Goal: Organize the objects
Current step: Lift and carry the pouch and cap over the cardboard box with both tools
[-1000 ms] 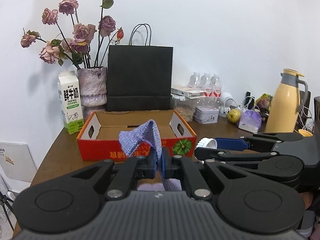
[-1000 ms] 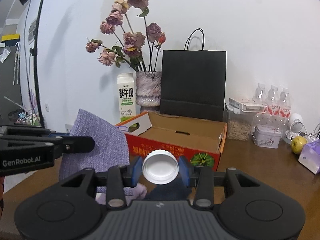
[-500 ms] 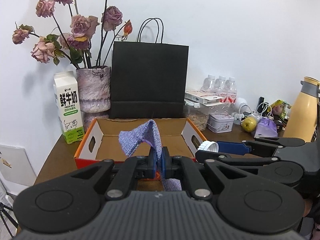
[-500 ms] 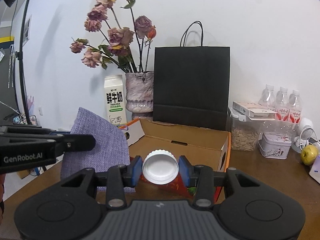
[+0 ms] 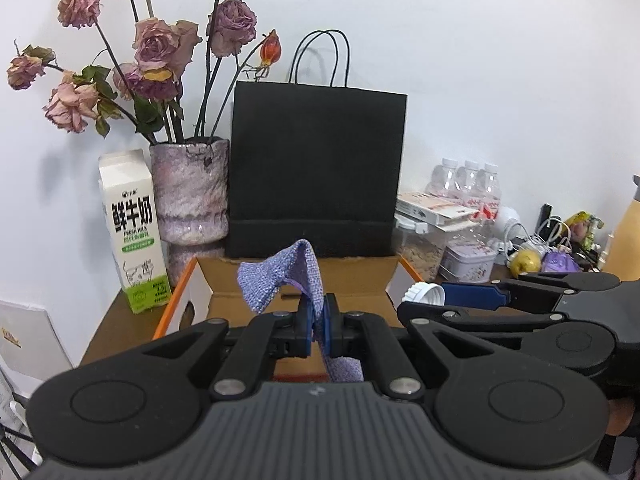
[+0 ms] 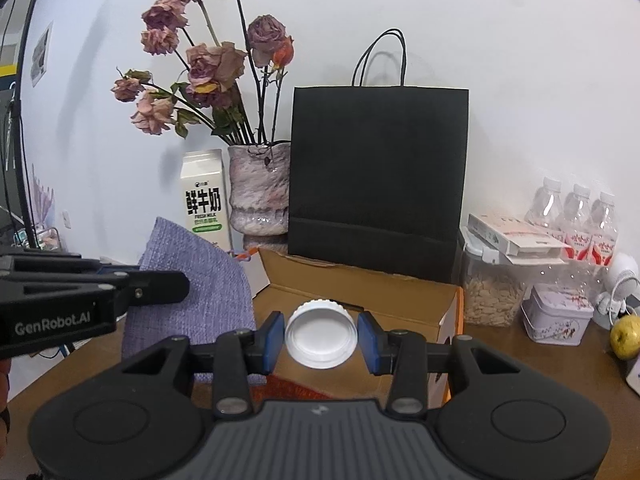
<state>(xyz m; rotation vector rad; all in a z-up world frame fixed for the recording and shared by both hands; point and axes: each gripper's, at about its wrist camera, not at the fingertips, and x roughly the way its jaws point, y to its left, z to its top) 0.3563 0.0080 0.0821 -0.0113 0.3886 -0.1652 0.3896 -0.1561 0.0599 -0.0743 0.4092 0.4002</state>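
The left gripper (image 5: 318, 330) was clenched on a purple woven cloth (image 5: 280, 280), its blue pads (image 5: 306, 328) pinching a fold so that the fabric stood up above the jaws and a strip hung below them. The right gripper (image 6: 321, 338) grasped a white plastic lid (image 6: 321, 334) by its rim, the open side facing the camera. Both tools were held above the front part of an open cardboard box (image 6: 360, 292) with orange edges, which sat on a brown wooden table (image 6: 520, 368). Along the table's back edge, against the white wall, stood a milk carton (image 5: 134, 232), a mottled vase (image 5: 190, 192) of dried roses, and a black paper bag (image 5: 318, 168) just behind the box. Toward the back right corner were a clear jar of grain (image 6: 492, 296), a small tin (image 6: 558, 314), water bottles (image 6: 576, 216) and a yellow-green apple (image 6: 626, 336).
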